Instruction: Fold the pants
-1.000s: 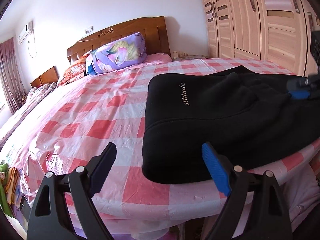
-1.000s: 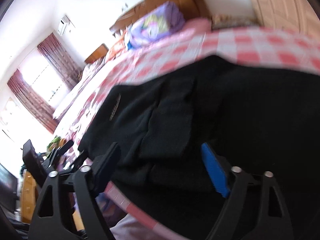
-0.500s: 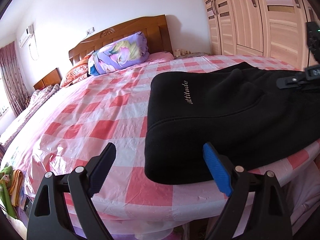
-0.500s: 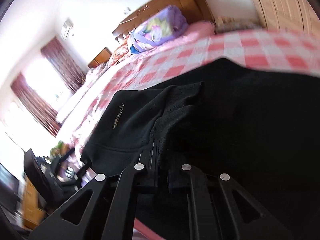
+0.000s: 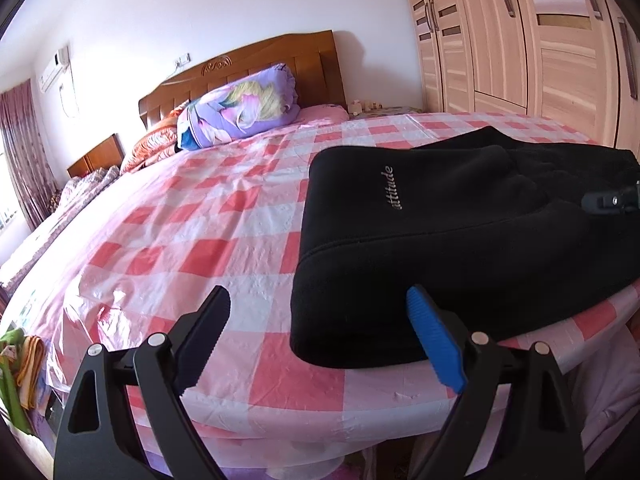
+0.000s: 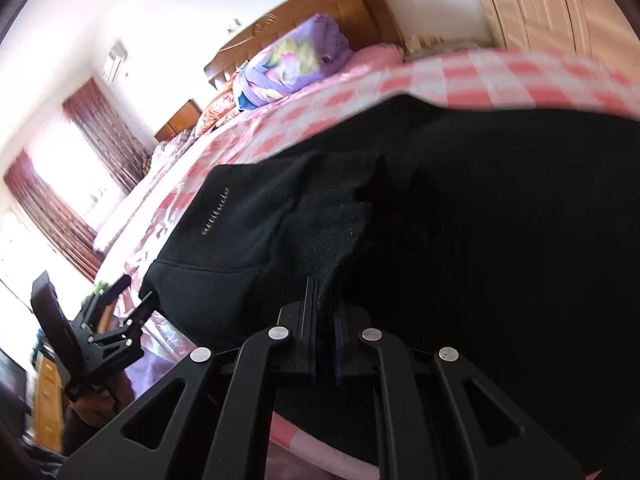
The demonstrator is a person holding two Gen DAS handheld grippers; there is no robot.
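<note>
A bed [image 5: 208,240] with a pink-and-white checked cover fills the room, a wooden headboard [image 5: 260,64] and a purple pillow [image 5: 240,108] at its far end. The black pants [image 5: 460,232] lie near the bed's front edge, thick and fleecy, with pale lettering on one panel. The left gripper [image 5: 320,320] hangs wide apart, empty. The right gripper [image 6: 325,312] is pinched tight on a fold of the pants.

Bright daylight from window [image 6: 48,184], fisheye-bent edges, right view motion-blurred
</note>
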